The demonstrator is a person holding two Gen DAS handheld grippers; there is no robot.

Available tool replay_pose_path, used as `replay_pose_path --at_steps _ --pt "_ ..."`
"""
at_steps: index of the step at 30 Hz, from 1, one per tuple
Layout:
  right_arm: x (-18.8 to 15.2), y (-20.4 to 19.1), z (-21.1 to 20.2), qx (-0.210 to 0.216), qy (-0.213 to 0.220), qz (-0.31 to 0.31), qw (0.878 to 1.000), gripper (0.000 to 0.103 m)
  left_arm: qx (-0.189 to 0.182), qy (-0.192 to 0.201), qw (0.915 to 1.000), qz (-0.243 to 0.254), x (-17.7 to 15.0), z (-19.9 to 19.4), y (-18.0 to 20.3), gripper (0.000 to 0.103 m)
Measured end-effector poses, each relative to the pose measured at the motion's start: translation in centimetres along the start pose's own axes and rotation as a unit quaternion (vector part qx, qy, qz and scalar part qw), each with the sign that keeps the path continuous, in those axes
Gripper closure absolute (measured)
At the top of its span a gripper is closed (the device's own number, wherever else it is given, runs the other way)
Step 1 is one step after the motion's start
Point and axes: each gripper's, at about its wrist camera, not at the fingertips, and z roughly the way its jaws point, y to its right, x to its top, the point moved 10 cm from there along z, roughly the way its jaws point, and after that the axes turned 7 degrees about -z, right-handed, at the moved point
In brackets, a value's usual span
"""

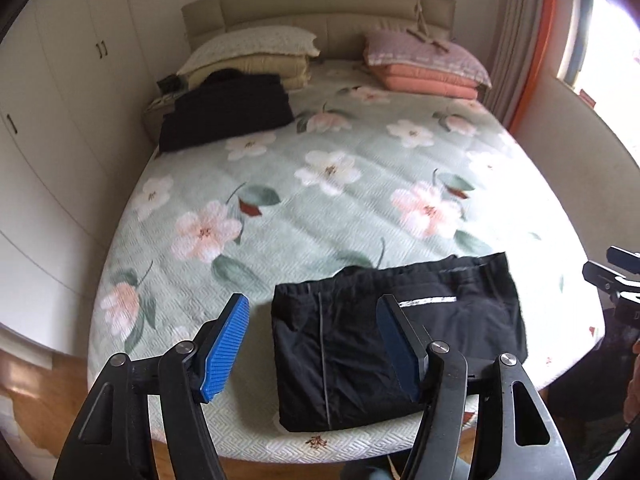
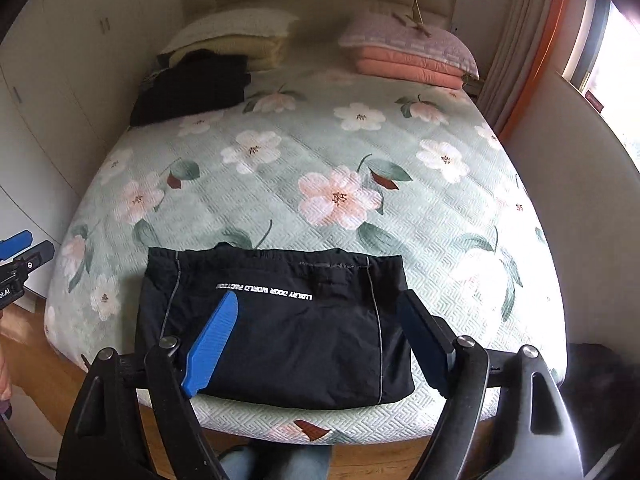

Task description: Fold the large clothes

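A folded black garment with grey piping and a white printed strip lies flat at the near edge of the bed; it also shows in the right wrist view. My left gripper is open and empty, held above the garment's left part. My right gripper is open and empty, held above the garment's middle. Neither touches the cloth. The right gripper's body shows at the right edge of the left wrist view, and the left one at the left edge of the right wrist view.
The bed has a green floral quilt. A second folded black pile lies at the far left near stacked pillows. Pink pillows sit far right. White wardrobes stand left, curtains and a window right.
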Motion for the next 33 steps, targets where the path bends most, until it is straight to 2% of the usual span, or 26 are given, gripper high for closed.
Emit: replay_pose_path --at_steps 2,5,9,12,23,33 --pt "0.7 -0.2 -2.3 -0.016 0.008 -0.003 1.0 0.019 0.019 0.013 0.9997 0.005 1.0 -2.3 0.3 0.033" --pt "1.9 -0.8 -5.4 -0.011 0.025 0.002 1.0 0.019 0.042 0.039 0.9983 0.003 2.4 -5.3 0.3 0.026" --pt "2.7 -2.1 -7.7 -0.009 0.039 -0.012 0.999 0.017 0.01 0.056 0.9983 -0.009 3.7 -8.4 1.3 0.024" --pt "2.2 -2.8 -7.7 -0.009 0.035 -0.017 0.999 0.016 0.023 0.061 0.9978 -0.013 3.6 -9.0 1.8 0.024" --pt "-0.9 -4.1 -4.1 0.006 -0.008 -0.003 1.0 0.016 0.013 -0.018 0.9991 -0.036 -2.6 -4.1 5.1 0.024" --pt "-2.2 -2.3 -0.4 0.011 -0.067 0.018 0.998 0.016 0.047 -0.04 0.9972 -0.042 -3.5 -1.0 5.2 0.024"
